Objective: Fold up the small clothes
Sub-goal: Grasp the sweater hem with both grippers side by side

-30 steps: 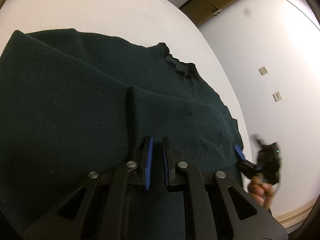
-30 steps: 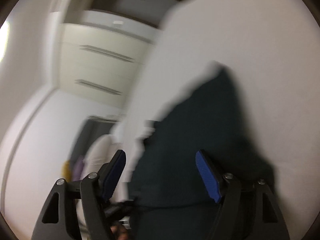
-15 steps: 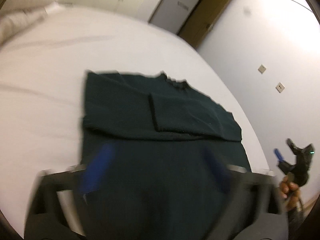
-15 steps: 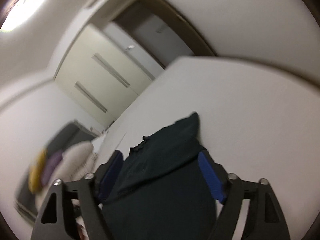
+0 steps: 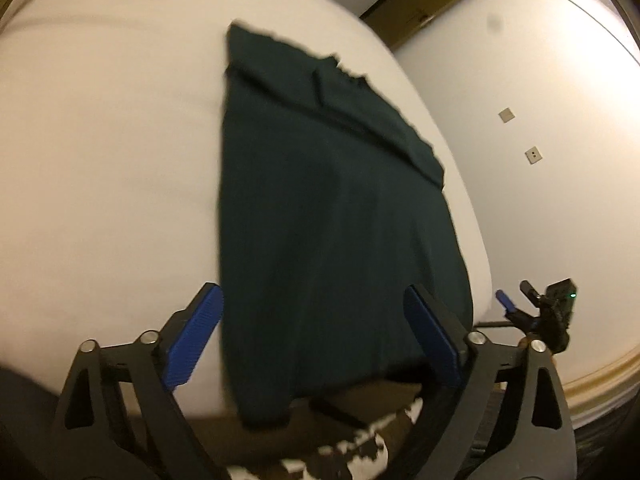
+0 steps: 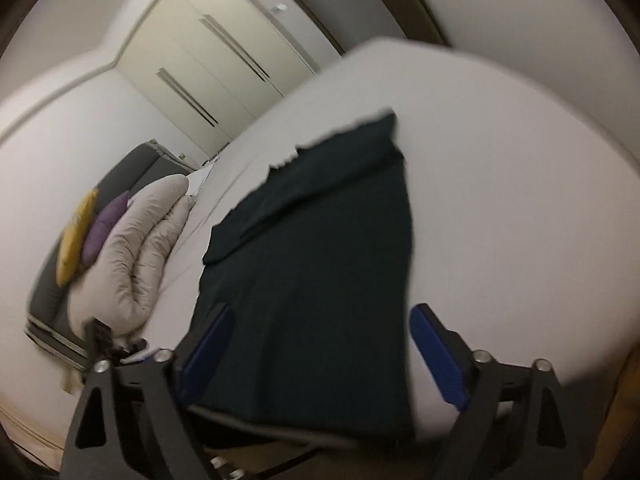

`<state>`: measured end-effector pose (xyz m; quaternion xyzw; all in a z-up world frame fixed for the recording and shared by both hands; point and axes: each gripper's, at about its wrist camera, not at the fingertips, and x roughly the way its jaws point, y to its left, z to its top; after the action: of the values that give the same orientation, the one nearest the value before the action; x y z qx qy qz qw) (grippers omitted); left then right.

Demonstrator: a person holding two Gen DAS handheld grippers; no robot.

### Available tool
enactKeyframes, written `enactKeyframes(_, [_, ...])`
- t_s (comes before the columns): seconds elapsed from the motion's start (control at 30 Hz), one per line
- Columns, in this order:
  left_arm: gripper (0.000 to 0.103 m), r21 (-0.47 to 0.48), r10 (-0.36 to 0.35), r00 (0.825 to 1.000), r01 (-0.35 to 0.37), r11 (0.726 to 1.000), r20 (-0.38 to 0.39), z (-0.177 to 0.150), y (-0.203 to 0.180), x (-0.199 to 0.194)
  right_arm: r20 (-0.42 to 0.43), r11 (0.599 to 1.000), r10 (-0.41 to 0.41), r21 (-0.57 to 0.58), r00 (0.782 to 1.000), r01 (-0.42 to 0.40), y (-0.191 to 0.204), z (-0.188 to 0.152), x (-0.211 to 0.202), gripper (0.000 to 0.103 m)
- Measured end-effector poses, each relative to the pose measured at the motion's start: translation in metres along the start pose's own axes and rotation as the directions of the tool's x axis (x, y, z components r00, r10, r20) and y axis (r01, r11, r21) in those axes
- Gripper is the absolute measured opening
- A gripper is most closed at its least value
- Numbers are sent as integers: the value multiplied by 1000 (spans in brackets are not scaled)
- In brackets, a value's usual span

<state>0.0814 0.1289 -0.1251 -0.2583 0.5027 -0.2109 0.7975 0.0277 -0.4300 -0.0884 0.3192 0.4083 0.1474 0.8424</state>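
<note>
A dark green sweater lies flat on the white bed, collar at the far end. Both sleeves are folded across its chest and its hem hangs over the near edge. My left gripper hovers back from that hem. Its jaws are wide and closing a little, and the blue pads touch nothing. In the right wrist view the sweater stretches away from my right gripper, which is likewise wide and closing slightly, with no cloth pinched. The right gripper also shows off the bed's right side.
Pale pillows with yellow and purple cushions lie at the bed's head. A wardrobe stands beyond, and a wall with sockets runs along the right. A dark floor with a patterned rug lies below the near edge.
The left gripper, shut over the folded sleeve a second ago, has opened wide and drawn back to the hem end. The right gripper has widened, rolled and pulled back as well.
</note>
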Motion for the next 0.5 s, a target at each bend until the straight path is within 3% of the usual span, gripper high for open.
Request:
enactKeyframes(0.17, [77,-61,-12,996,7,998,-91,-29,15,13,-96,995,28,100,995,-18,-23,-31,4,84])
enactKeyframes(0.33, [77,-91,-30,994,20,996,-109,-44,23,17,-119,990,67,133,991,-51,-28,-37,13,83])
enactKeyframes(0.5, [77,-184,-101,987,77,980,-122,-52,40,23,-165,982,102,172,981,-73,-34,-41,24,83])
